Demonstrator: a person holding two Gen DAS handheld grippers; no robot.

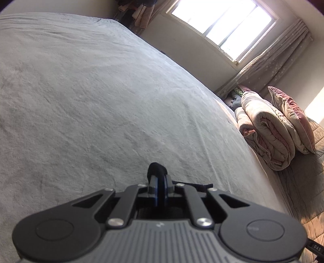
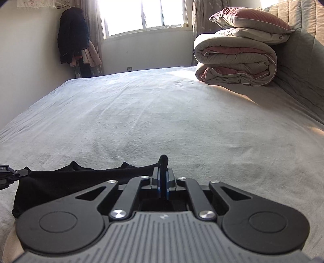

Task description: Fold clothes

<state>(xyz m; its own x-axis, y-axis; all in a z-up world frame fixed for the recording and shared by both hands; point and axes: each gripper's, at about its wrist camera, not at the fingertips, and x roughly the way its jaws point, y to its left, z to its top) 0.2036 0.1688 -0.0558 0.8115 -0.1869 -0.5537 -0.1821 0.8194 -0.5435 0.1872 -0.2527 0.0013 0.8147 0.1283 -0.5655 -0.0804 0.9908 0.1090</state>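
Wide grey bed (image 2: 162, 113), folded quilt (image 2: 235, 60) and pillow (image 2: 251, 17) stacked by its headboard, black garment (image 2: 66, 180) stretched above the sheet, right gripper (image 2: 163, 172) clamping one corner, left gripper (image 1: 159, 178) clamping the other.

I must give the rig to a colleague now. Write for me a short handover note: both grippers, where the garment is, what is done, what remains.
Left gripper: shut on a corner of the black garment.
Right gripper: shut on another corner; a tuft of cloth sticks up past its fingertips.
Garment: stretched between the two grippers over the near part of the grey bed sheet; the rest hangs below the grippers, mostly hidden.
Done: both corners gripped.
Left: no fold is visible yet. Lay it flat on the sheet and fold it. The rolled duvet lies far off at the headboard.
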